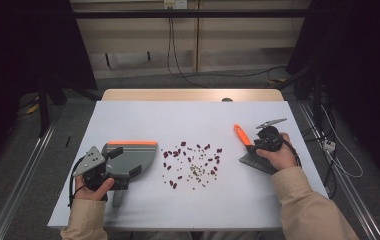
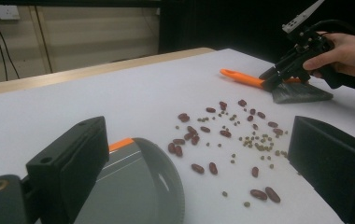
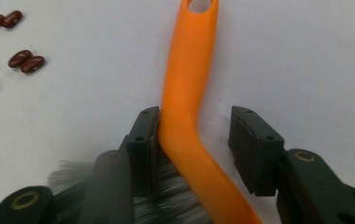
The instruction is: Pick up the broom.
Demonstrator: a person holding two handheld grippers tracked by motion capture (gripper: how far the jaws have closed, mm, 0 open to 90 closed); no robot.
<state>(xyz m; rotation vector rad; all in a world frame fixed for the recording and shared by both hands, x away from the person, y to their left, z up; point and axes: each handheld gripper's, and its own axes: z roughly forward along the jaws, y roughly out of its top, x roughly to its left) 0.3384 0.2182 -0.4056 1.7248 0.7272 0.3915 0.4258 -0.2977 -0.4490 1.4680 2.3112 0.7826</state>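
Brush (image 3: 185,102) lies flat on the white tabletop (image 1: 143,120) between the right gripper's (image 3: 194,130) fingers (image 3: 144,135); long axis runs straight ahead of them, orange plastic handle w/ hang-hole pointing away, grey bristles back near the hand. Handle bends mid-length. One finger touches it, the other stands off w/ a gap: released, not clamped. Left gripper (image 1: 105,167) sits at the grey dustpan (image 1: 130,157) w/ orange edge; grip can't be told. Red beans (image 1: 190,160) & small green ones scattered between. Dark room, wall cables.
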